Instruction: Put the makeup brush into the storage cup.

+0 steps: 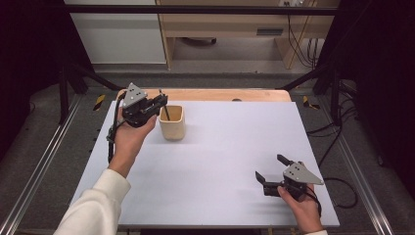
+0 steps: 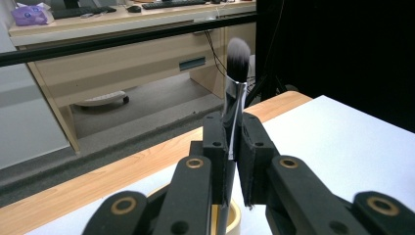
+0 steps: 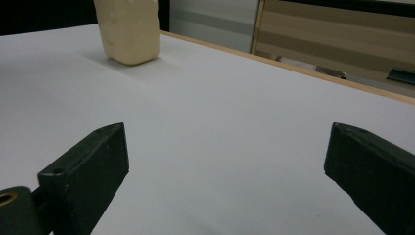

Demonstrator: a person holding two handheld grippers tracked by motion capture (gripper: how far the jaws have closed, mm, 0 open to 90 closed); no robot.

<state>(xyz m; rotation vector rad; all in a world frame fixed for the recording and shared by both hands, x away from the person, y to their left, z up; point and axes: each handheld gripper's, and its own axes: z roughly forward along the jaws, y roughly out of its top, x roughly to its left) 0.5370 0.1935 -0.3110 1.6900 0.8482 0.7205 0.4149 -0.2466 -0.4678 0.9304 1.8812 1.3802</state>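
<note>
Makeup brush (image 2: 235, 93), slim, w/ dark soft bristle tuft, shiny metal ferrule and dark handle, sits clamped in the left gripper (image 2: 234, 147); jaws pressed together on the ferrule/upper handle. Brush's long axis runs near upright, bristles up, handle end pointing down into the pale beige rounded-square cup (image 1: 172, 123) directly under the gripper. In the high view the handle (image 1: 164, 108) already dips inside the cup's mouth, tilted slightly; whether its tip touches the bottom, can't tell. So the coming move looks like a straight drop/release: cup is right below, left hand next to it, nothing between.

Right gripper (image 1: 272, 169) rests near the front right corner of the matte white tabletop (image 1: 235, 147), jaws spread wide apart, nothing in them, well apart from the cup. Left hand is far nearer.

Cup looks smooth, matte, maybe wood or ceramic, w/ softened corners. Light wooden edge strip (image 1: 215, 94) shows along the table's far side.
</note>
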